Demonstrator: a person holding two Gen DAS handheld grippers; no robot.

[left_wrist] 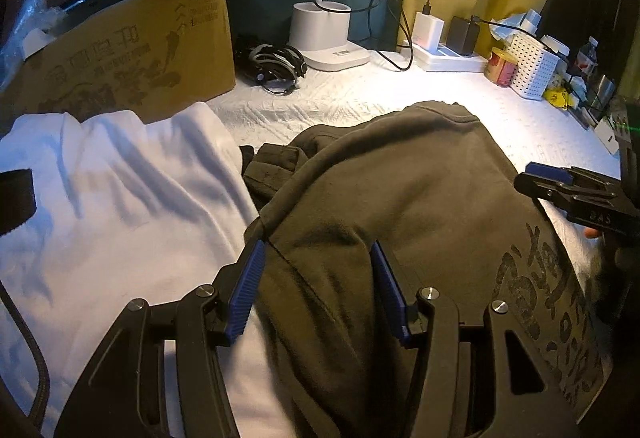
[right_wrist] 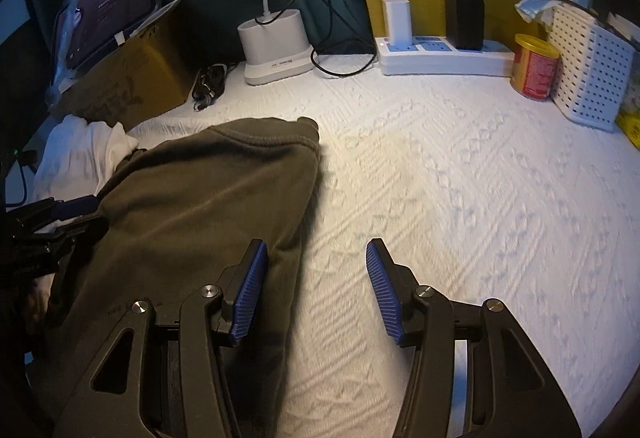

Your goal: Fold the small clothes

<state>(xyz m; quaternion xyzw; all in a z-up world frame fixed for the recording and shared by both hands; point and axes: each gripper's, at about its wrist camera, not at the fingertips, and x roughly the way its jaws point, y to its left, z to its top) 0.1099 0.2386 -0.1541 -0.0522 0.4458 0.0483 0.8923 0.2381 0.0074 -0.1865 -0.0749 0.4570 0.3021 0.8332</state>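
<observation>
Dark olive garment [left_wrist: 400, 198], loosely folded

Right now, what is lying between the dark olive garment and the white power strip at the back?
Only bare white textured cover lies between the dark olive garment and the power strip; the right wrist view shows this most clearly.

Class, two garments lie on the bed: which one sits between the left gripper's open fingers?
The dark olive garment with the black print. It lies between the left gripper fingers; the white garment lies off to its left.
</observation>
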